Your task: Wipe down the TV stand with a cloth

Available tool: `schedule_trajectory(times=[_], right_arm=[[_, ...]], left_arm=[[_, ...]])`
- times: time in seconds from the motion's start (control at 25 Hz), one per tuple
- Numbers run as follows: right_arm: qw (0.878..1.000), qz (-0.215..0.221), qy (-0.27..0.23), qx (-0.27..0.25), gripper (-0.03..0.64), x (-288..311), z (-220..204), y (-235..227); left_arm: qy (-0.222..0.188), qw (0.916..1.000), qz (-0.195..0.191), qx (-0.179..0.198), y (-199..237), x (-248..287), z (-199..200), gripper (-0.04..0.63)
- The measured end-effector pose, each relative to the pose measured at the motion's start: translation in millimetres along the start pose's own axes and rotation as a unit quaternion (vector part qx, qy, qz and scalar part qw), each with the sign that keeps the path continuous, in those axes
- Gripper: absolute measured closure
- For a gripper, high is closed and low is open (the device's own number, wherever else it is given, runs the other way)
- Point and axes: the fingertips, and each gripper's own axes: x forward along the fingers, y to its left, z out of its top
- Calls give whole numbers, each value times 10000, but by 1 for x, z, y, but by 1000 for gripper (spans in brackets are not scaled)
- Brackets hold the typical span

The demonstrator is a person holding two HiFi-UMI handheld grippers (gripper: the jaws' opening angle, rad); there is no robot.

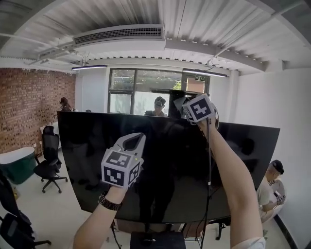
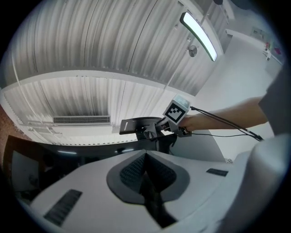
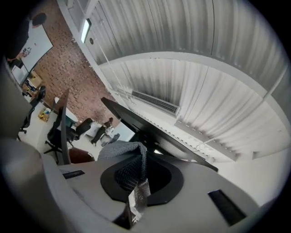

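Office room under a white ribbed ceiling (image 1: 146, 14) with a long air vent (image 1: 119, 33), and a red brick wall (image 1: 24, 107) off to the left of a large black flat screen (image 1: 165, 160) tilted across the middle. Behind the screen's top edge, a glazed window wall (image 1: 141, 92) and a person (image 1: 159, 104) partly showing. Low beside the screen's right corner, another person (image 1: 272, 185). To the screen's left, a black office chair (image 1: 48, 160) on the pale floor. In front of the screen's left half, the left hand-held gripper (image 1: 132, 142), raised and pointing up, jaws clenched together on nothing. At the screen's top edge, right of centre, the right hand-held gripper (image 3: 136, 189), held up on an outstretched arm and clamped on a grey knitted cloth (image 3: 122, 150), with a pale strip of it trailing down between the jaws. Cloth bunched over the jaw tips, right by a flat black bracket plate (image 2: 136, 124) standing just above the screen's top edge; contact between cloth and plate not clear. Down the front of the screen from the right hand-held gripper, a thin black cable (image 1: 209, 170).
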Motion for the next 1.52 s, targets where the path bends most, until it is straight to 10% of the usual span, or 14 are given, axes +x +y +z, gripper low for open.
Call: schedule_trajectory(times=[0.16, 0.28, 0.52, 0.68, 0.96, 1.52], right_arm=[[9963, -416, 26, 755, 609, -50, -48, -43], [9843, -210, -1037, 1414, 609, -146, -74, -32], [9622, 755, -1332, 2253, 609, -253, -267, 190], [9522, 1205, -787, 2693, 609, -250, -384, 353], [9481, 1479, -173, 2811, 609, -230, -503, 511], [9606, 1430, -921, 2200, 609, -69, -684, 680]], left_arm=[[146, 9997, -165, -136, -11, -23, -26, 569], [350, 9993, -90, 7, -34, -68, -63, 569], [839, 9962, -97, 210, -118, -129, -225, 568], [1465, 9888, 42, -275, -151, -169, -356, 568], [2161, 9701, 293, -1066, -182, -227, -503, 569], [1655, 9829, 136, -792, -229, -251, -775, 569]])
